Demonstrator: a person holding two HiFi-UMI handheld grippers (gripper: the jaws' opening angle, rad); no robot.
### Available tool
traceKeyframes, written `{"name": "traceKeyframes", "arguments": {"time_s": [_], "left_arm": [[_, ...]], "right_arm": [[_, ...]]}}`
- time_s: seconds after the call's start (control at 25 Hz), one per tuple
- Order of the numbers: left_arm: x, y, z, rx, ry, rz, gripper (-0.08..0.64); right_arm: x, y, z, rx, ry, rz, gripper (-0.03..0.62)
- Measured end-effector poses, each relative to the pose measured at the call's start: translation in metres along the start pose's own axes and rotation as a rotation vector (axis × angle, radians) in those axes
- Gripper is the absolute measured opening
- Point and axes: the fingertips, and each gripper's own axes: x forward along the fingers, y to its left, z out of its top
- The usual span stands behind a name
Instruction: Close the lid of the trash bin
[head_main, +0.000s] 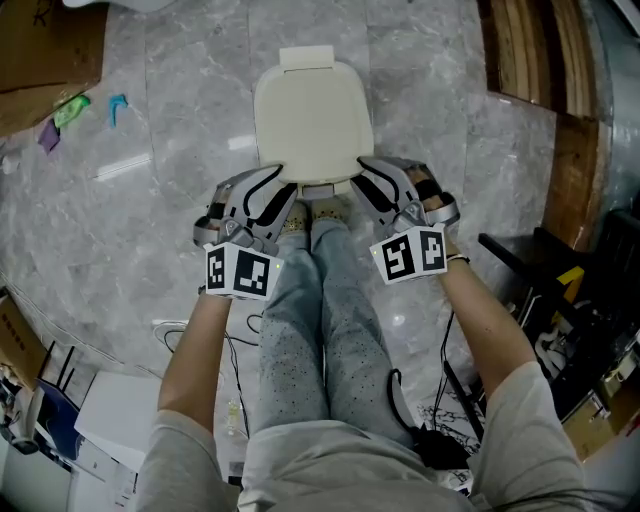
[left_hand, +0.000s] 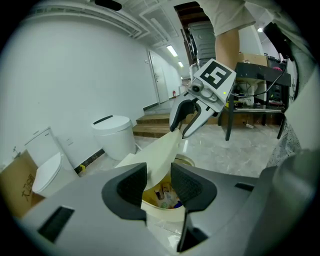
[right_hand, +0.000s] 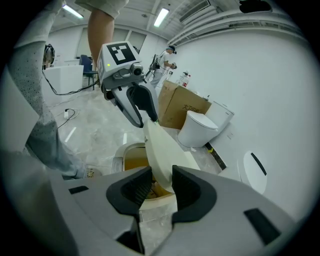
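Observation:
The bin's cream lid (head_main: 312, 120) stands half raised over the bin, tilted, hinge at the far side. My left gripper (head_main: 284, 192) is at its near left corner and my right gripper (head_main: 366, 180) at its near right corner. In the left gripper view the lid's (left_hand: 161, 149) edge runs between the open jaws of the left gripper (left_hand: 159, 172), and a gap shows beside the right pad. The right gripper (right_hand: 161, 175) straddles the lid (right_hand: 159, 150) the same way, open. Under the lid the bin (left_hand: 161, 208) holds rubbish.
The person's feet (head_main: 312, 212) stand against the bin's front. White toilets (left_hand: 114, 136) and cardboard boxes (right_hand: 181, 106) line the wall. Wooden steps (head_main: 525, 60) rise at the right. Cables (head_main: 180, 335) lie on the marble floor behind.

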Motion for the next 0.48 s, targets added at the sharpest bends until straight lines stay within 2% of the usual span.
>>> {"name": "traceKeyframes", "arguments": {"time_s": [0.48], "left_arm": [[0.004, -0.012, -0.015, 0.033, 0.005, -0.015, 0.149]], "right_arm": [[0.008, 0.017, -0.01, -0.052, 0.013, -0.011, 0.138]]}}
